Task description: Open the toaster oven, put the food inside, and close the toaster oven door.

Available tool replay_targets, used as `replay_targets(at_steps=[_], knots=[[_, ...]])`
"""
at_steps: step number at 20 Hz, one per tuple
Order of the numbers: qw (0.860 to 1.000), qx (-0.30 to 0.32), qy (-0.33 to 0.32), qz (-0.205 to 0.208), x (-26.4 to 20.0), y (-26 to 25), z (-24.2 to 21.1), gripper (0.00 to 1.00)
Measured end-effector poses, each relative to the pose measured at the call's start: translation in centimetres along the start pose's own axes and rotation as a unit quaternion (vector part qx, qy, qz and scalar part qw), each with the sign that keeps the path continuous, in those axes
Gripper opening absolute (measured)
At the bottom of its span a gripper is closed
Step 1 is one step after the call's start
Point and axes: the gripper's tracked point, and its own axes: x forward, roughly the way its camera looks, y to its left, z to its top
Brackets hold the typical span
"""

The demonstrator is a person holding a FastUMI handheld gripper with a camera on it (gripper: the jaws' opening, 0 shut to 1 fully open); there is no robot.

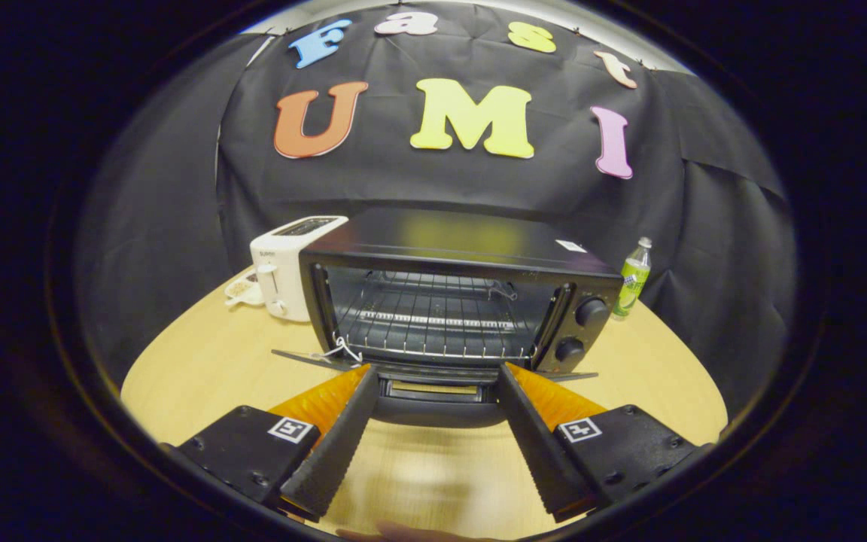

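The black toaster oven [448, 256] stands on the wooden table [200, 376] just ahead of my fingers, with its door [433, 365] folded down flat toward me. The wire rack [433, 320] inside is bare. The door's handle [437, 403] lies between my two fingers, which flank its ends. My gripper [437, 373] is open, its fingertips [364, 376] at the door's front edge. A small plate with food [241, 290] sits on the table left of the oven, partly hidden behind a white toaster.
A white pop-up toaster [287, 267] stands right against the oven's left side. A green-labelled bottle [633, 277] stands to the oven's right, near the cloth wall. Two knobs [590, 312] are on the oven's right front. Bare tabletop lies beneath my fingers.
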Motion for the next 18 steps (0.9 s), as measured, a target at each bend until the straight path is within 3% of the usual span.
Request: replay_targets(at_steps=[11, 18], knots=[[0.994, 0.047, 0.096, 0.024, 0.0, 0.5, -4.9, 1.0], [0.984, 0.103, 0.119, 0.08, -0.4, 1.3, -5.8, 0.99]])
